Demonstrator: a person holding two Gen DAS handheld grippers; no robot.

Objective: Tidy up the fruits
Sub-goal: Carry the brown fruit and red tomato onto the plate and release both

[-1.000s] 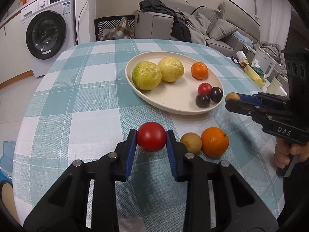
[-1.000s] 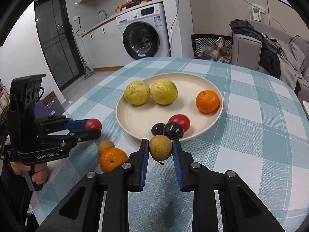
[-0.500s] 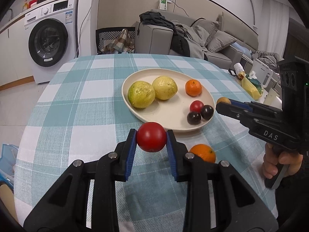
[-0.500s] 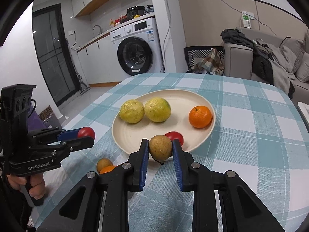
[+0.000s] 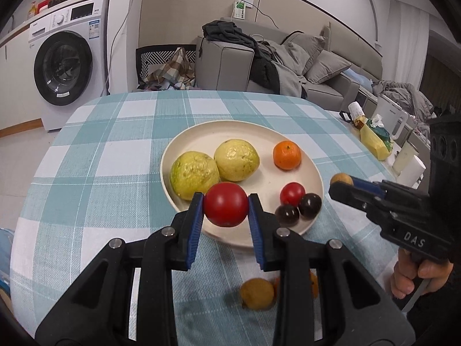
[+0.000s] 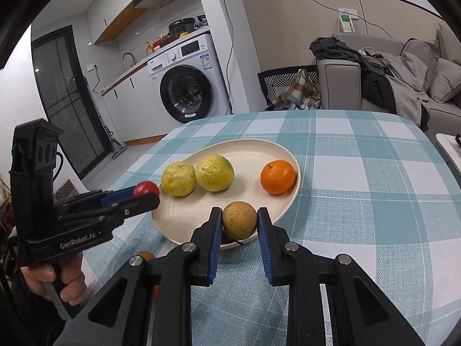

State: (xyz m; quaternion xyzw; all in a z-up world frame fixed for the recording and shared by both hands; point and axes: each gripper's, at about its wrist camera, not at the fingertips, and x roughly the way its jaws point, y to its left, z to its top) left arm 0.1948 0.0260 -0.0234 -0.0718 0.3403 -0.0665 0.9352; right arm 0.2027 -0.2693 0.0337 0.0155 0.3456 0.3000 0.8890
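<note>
My left gripper [image 5: 226, 209] is shut on a red tomato [image 5: 225, 207] and holds it above the near rim of the cream plate [image 5: 201, 138]. My right gripper [image 6: 239, 220] is shut on a brown round fruit [image 6: 239, 223] above the plate's near edge [image 6: 173, 230]. On the plate lie two yellow-green guavas [image 5: 193, 174], a mandarin [image 5: 287, 155], a small red tomato [image 5: 292, 193] and two dark plums [image 5: 309, 205]. A brown fruit [image 5: 257, 293] and an orange [image 5: 312, 285] lie on the cloth, partly hidden behind my left fingers.
The round table has a teal checked cloth [image 5: 115, 150]. A washing machine [image 5: 69, 66] stands far left, a grey sofa with clothes [image 5: 273, 60] behind. Bottles and a white jug [image 5: 391, 121] stand on a side table at the right.
Both grippers have risen and moved forward over the plate's near rim with their fruits. The loose brown fruit and orange now lie below my left fingers.
</note>
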